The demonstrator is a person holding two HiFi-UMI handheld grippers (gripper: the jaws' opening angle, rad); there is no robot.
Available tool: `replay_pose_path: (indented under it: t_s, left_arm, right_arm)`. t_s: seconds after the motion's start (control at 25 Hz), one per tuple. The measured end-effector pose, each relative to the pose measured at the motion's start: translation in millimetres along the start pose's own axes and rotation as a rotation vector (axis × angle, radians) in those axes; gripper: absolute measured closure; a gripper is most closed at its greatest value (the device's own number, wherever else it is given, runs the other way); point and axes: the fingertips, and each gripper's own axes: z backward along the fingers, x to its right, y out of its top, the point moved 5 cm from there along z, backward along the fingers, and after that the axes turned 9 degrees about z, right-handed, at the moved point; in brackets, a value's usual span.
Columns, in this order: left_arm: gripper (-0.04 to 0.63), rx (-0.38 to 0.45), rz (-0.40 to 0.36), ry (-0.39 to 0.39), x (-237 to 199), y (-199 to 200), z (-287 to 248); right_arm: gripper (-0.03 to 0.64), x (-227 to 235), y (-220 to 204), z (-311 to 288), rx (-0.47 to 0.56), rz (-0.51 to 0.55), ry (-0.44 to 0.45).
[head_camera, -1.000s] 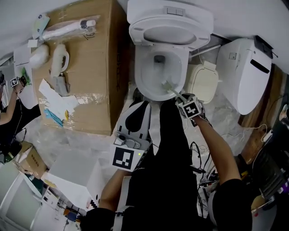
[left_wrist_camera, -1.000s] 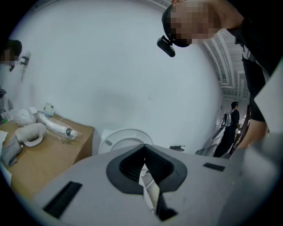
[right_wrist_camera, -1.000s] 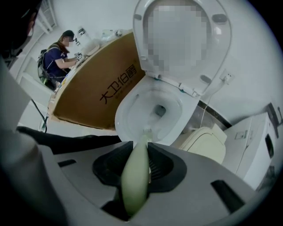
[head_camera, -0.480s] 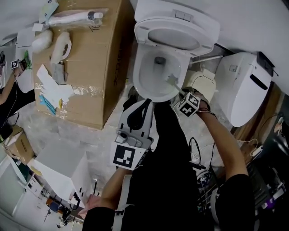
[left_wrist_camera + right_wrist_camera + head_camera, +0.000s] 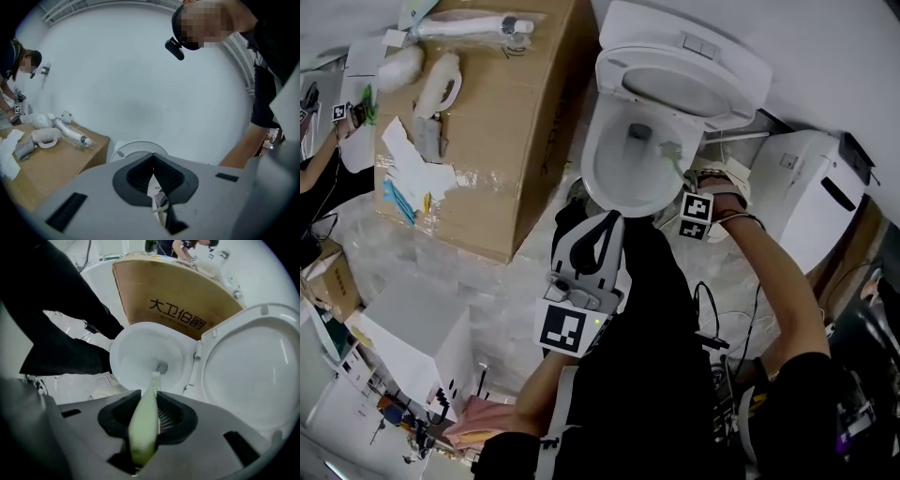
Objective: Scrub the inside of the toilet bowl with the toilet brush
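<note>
The white toilet bowl [image 5: 630,167] stands with its lid [image 5: 689,80] raised. My right gripper [image 5: 683,190] is at the bowl's right rim, shut on the pale green handle of the toilet brush [image 5: 677,161]; the bristle head lies inside the bowl against its right wall. In the right gripper view the handle [image 5: 145,420] runs between the jaws of that gripper [image 5: 150,404] toward the bowl [image 5: 140,352]. My left gripper [image 5: 602,225] hovers at the bowl's near edge, shut and holding nothing. The left gripper view looks past its gripper [image 5: 153,161] at the wall and the lid [image 5: 136,147].
A large cardboard box [image 5: 502,141] with bottles and papers on top stands left of the toilet. A second white toilet unit [image 5: 811,197] sits to the right. Cables [image 5: 712,328] trail on the plastic-covered floor. White boxes [image 5: 412,328] lie lower left. A person [image 5: 314,122] bends at the left edge.
The right gripper has moved farther along the bowl's right side, and the brush head went from the near right wall toward the back right wall. The left gripper stays as it was.
</note>
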Motion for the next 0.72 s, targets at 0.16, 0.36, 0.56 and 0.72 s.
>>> replay_pose_path:
  t_s: [0.16, 0.36, 0.56, 0.72]
  left_arm:
    - [0.586, 0.017, -0.003, 0.021, -6.9, 0.4, 1.3]
    - [0.587, 0.02, 0.027, 0.047, -18.0, -1.9, 7.0]
    - [0.588, 0.04, 0.044, 0.089, -34.3, -2.1, 13.2]
    - [0.588, 0.053, 0.066, 0.116, -43.4, -3.8, 19.5]
  right_arm:
    - [0.505, 14.4, -0.9, -3.2, -0.022, 0.154, -0.012]
    - [0.505, 26.8, 5.1, -8.4, -0.059, 0.38, -0.044]
    - [0.505, 40.8, 7.9, -14.1, -0.089, 0.622, -0.065]
    - [0.505, 50.9, 11.7, -14.8, -0.081, 0.716, -0.071]
